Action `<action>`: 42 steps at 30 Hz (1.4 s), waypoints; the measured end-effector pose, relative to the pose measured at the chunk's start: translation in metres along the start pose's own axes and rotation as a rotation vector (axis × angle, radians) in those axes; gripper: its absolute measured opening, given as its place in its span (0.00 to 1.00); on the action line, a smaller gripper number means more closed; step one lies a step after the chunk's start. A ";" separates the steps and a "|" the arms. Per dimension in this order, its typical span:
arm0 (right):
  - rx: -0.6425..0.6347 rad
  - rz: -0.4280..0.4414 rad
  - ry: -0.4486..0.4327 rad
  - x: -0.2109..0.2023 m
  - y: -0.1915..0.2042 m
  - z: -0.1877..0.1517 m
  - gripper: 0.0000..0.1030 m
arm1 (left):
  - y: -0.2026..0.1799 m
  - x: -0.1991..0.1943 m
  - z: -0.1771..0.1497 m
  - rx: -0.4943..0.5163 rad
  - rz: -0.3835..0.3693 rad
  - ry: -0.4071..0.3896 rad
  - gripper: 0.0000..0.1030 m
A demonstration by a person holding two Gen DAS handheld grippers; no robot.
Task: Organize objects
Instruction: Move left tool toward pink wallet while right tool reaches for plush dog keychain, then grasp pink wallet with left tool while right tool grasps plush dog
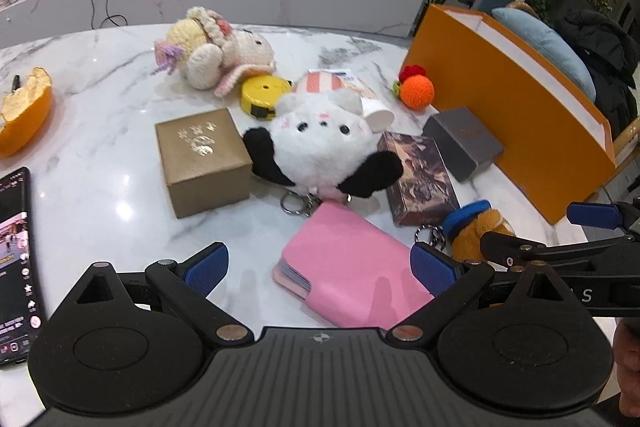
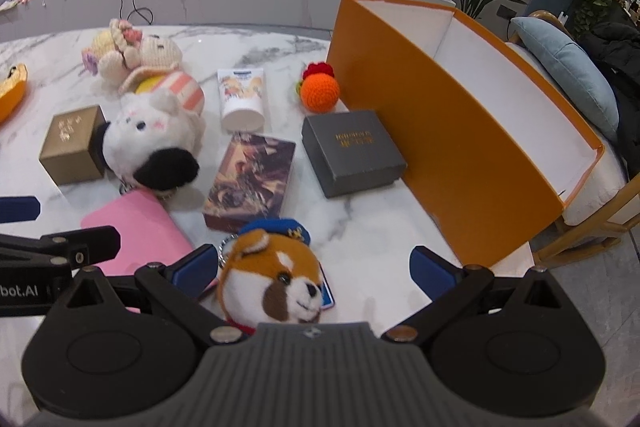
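With its jaws spread wide, the right gripper [image 2: 314,269] is poised around a fox plush [image 2: 272,279]; its keyring [image 2: 225,247] could be snagged and a neighbouring box dragged.

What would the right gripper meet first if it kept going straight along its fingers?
Most likely the fox plush keychain: it lies between the open right gripper's fingers, nearer its left finger. Past it comes the picture-printed box. Height above the table is unclear.
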State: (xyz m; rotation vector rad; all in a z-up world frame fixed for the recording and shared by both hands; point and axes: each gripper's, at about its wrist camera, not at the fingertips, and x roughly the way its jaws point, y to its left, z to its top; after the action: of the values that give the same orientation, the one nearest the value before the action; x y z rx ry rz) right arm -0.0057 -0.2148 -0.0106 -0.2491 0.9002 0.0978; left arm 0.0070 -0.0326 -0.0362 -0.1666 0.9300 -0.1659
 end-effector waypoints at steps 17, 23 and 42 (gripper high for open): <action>-0.125 0.056 0.073 0.012 0.002 -0.019 0.99 | -0.018 0.037 0.000 -0.070 0.011 0.092 1.00; -0.189 0.059 0.085 0.012 0.009 -0.029 0.99 | -0.034 0.048 0.001 -0.068 0.127 0.066 1.00; -0.197 0.072 0.079 0.009 -0.002 -0.033 0.99 | -0.051 0.051 -0.011 0.186 0.096 0.084 1.00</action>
State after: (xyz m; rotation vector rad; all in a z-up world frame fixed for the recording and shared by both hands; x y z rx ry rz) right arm -0.0252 -0.2256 -0.0367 -0.4068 0.9791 0.2454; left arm 0.0244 -0.0944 -0.0718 0.0573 0.9988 -0.1702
